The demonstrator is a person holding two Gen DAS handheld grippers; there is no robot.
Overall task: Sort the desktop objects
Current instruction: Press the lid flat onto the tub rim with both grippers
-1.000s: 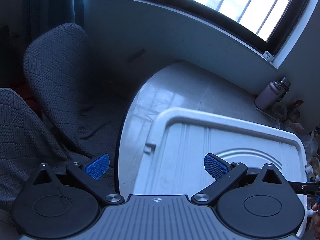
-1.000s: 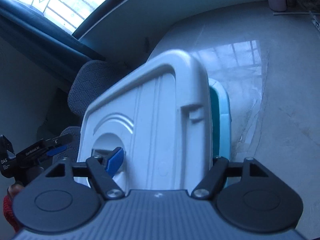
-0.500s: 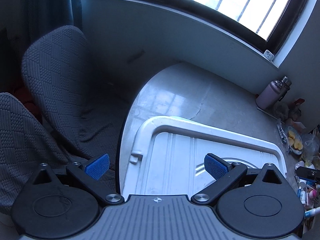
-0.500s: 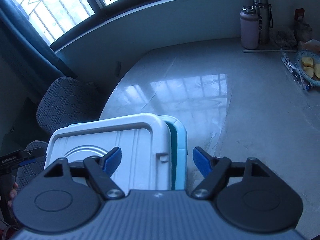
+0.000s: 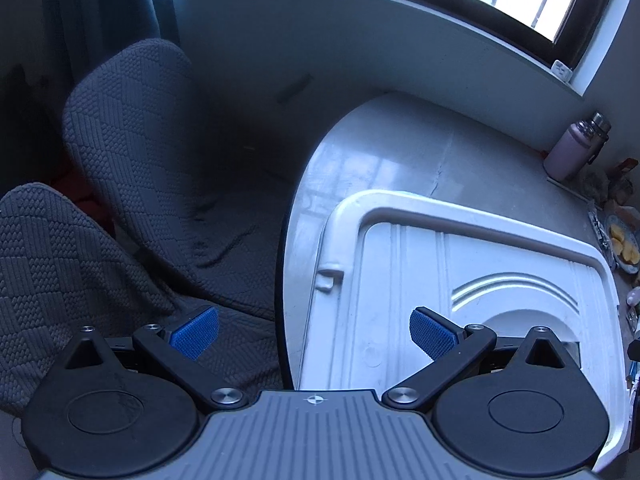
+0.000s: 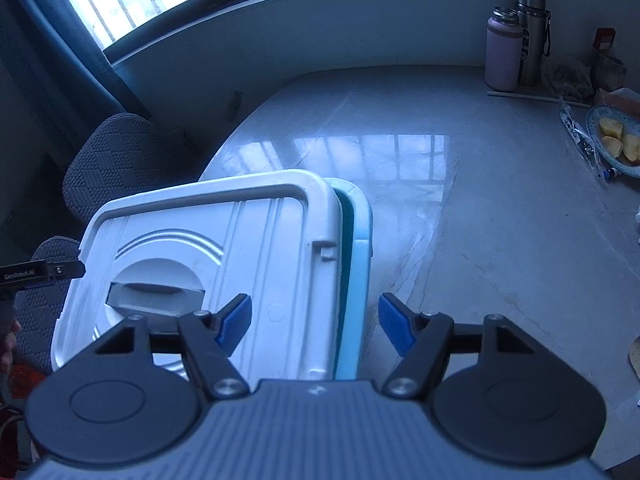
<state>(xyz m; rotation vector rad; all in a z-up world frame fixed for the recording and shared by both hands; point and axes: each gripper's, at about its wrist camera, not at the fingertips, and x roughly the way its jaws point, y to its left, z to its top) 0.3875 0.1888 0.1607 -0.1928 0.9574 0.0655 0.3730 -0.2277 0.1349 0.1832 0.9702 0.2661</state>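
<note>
A white plastic lid (image 5: 460,280) with a recessed handle lies on a light blue storage box (image 6: 356,264) at the near left of the marble table (image 6: 460,184). The lid (image 6: 224,248) sits shifted left, so the box's right rim shows. My left gripper (image 5: 314,332) is open and empty, over the lid's left edge and the table edge. My right gripper (image 6: 316,320) is open and empty, its jaws either side of the lid's right edge and box rim, not touching. The left gripper's tip (image 6: 44,270) shows at the lid's left side.
Two flasks (image 6: 516,40) stand at the back right by the wall. A plate of fruit pieces (image 6: 616,144) and wrapped packets (image 6: 576,132) lie at the right. Grey fabric chairs (image 5: 132,184) stand left of the table. A window sill runs behind.
The lid has come down from a tilted position onto the box. My right gripper has drawn back and to the right, its jaws now open at the lid's right edge. The left gripper stays open.
</note>
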